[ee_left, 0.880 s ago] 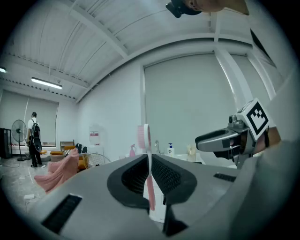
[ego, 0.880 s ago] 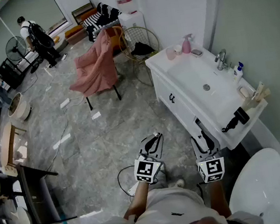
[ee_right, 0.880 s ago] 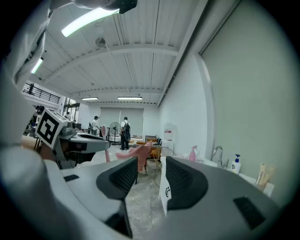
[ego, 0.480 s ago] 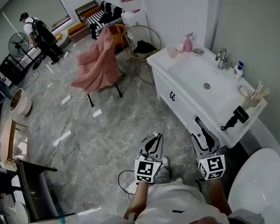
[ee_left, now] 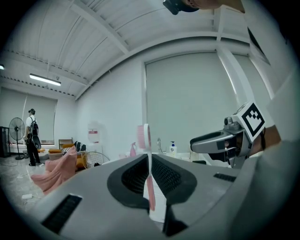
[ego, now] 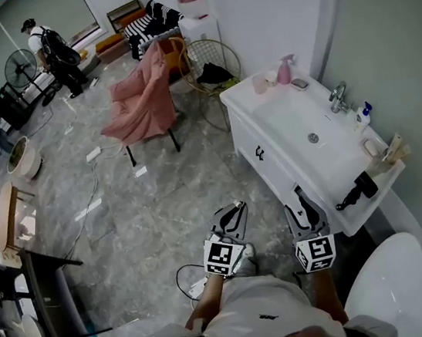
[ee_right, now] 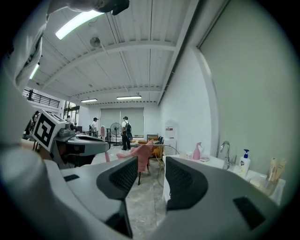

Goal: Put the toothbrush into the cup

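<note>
Pink toothbrush (ee_left: 150, 187), judged light, stiff and slick, is pinched by its handle in left gripper (ee_left: 148, 157); right gripper (ee_right: 152, 160) is held wide, empty.

Both forearms reach forward side by side; the left claw (ego: 234, 207) pinches the toothbrush (ee_left: 150, 190), and the right claw (ego: 300, 192) gapes empty.

Left gripper (ego: 234, 207) and right gripper (ego: 301, 192) hang beside the sink (ego: 278, 115).
</note>
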### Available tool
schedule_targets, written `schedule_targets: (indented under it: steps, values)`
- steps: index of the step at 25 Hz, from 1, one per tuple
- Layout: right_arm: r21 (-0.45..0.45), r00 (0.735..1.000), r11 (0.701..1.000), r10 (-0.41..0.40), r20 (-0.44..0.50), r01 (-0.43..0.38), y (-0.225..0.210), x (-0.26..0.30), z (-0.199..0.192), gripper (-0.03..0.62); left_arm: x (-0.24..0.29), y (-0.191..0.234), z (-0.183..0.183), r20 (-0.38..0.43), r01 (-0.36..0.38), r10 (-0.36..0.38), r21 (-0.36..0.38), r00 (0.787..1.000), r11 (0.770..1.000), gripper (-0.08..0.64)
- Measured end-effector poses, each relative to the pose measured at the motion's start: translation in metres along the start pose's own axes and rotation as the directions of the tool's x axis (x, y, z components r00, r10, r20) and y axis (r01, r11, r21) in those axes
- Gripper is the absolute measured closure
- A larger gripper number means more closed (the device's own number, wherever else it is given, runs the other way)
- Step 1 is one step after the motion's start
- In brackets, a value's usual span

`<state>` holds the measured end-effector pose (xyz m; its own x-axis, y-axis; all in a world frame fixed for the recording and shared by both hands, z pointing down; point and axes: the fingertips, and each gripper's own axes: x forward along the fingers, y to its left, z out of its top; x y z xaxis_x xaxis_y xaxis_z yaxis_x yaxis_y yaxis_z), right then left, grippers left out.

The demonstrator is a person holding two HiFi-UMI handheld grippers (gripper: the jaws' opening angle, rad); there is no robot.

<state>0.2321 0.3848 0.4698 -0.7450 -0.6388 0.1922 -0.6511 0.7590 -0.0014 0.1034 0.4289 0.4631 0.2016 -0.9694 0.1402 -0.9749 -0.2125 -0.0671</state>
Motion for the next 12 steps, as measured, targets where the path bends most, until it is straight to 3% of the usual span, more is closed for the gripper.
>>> schedule_targets:
  steps: [12]
  values:
    - [0.022, 1.0, 1.0, 0.017, -0.023, -0.017, 0.0, 0.073, 0.008, 0.399, 0.042, 0.054, 0.0, 0.001, 0.021, -0.021, -0.01, 1.0, 1.0, 0.518]
